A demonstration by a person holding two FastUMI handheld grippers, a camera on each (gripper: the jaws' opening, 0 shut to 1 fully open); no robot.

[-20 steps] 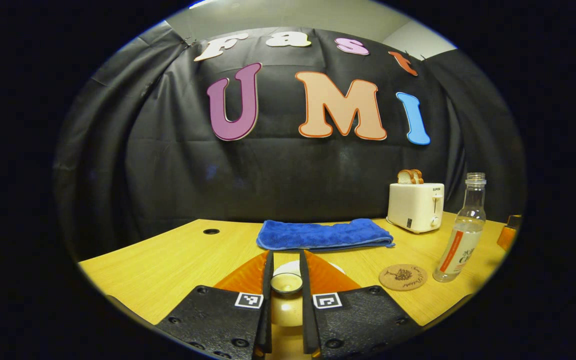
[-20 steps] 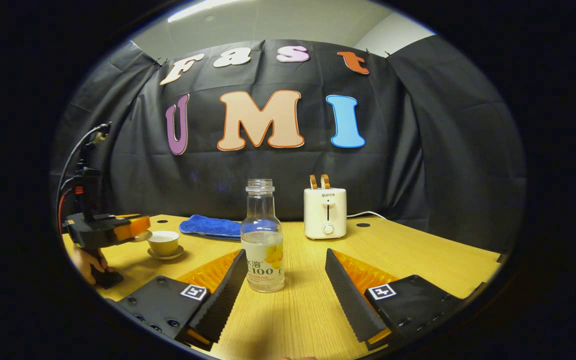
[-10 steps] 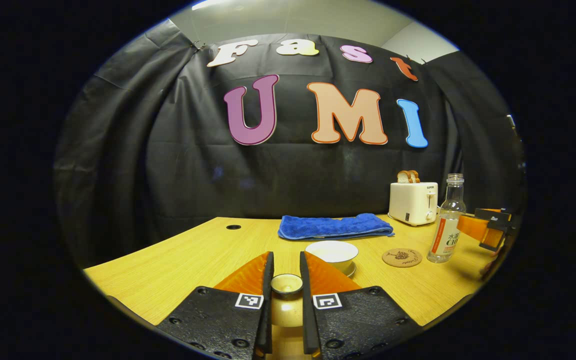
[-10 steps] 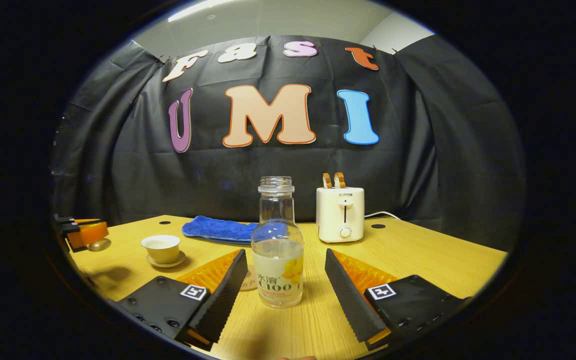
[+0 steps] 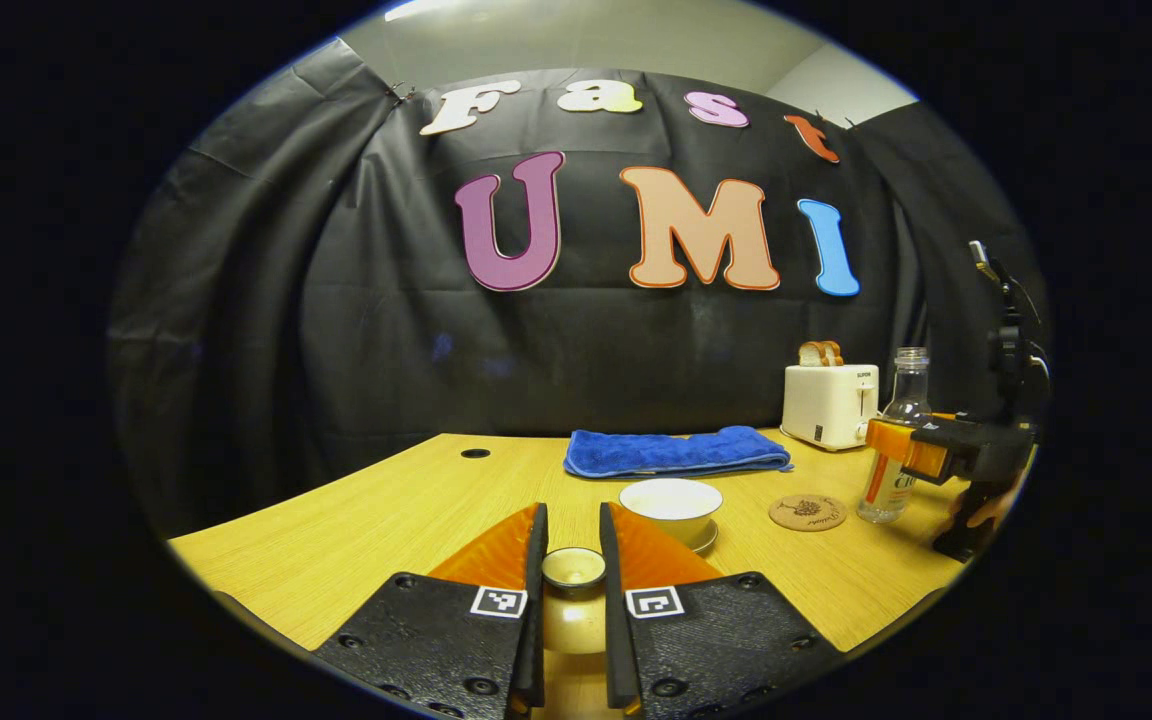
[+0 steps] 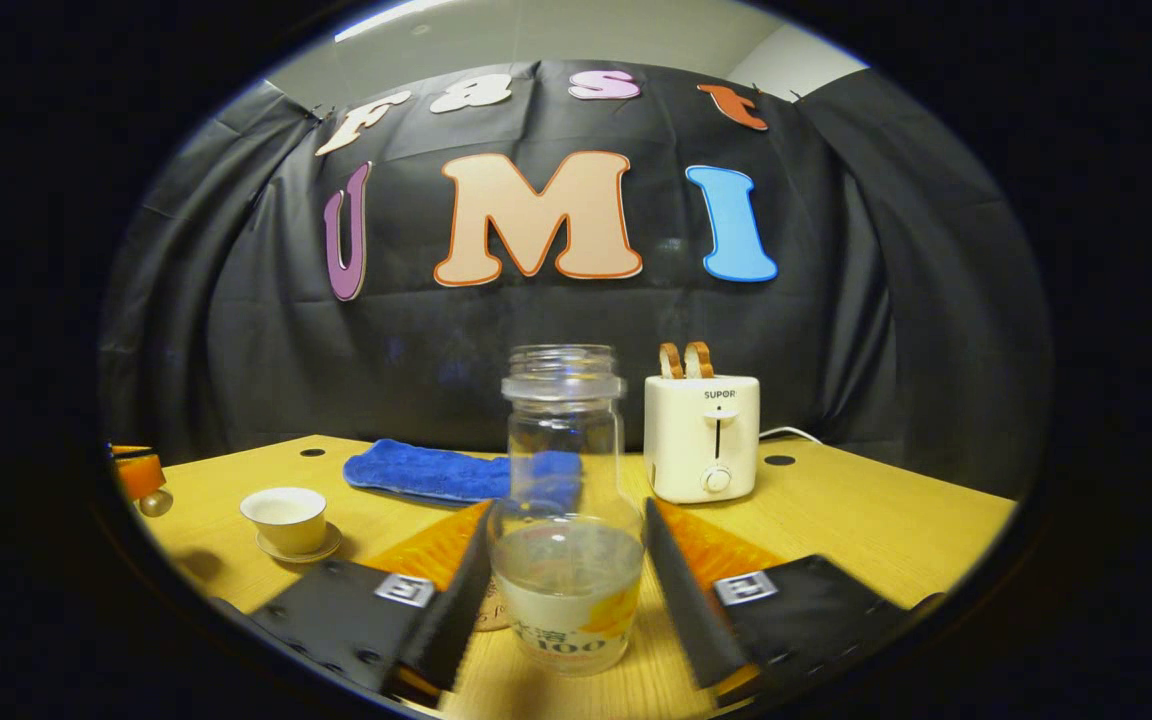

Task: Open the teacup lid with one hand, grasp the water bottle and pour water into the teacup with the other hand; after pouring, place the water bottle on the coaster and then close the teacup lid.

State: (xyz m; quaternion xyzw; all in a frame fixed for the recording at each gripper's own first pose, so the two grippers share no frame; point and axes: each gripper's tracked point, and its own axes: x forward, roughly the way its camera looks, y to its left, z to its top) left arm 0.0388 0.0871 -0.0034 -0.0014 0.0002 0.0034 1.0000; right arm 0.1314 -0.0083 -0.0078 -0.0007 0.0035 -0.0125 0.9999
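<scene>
Both tools engaged: left tool clamps the lid; right tool, half-open, flanks the bottle

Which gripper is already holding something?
The left gripper, clamped on the cream teacup lid; the right gripper merely straddles the clear water bottle.

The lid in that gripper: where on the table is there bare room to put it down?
The left gripper holds the lid. Bare wood lies left of the teacup, out toward the small hole. Crowded: the blue towel behind the cup, and the coaster, bottle and toaster to its right.
</scene>
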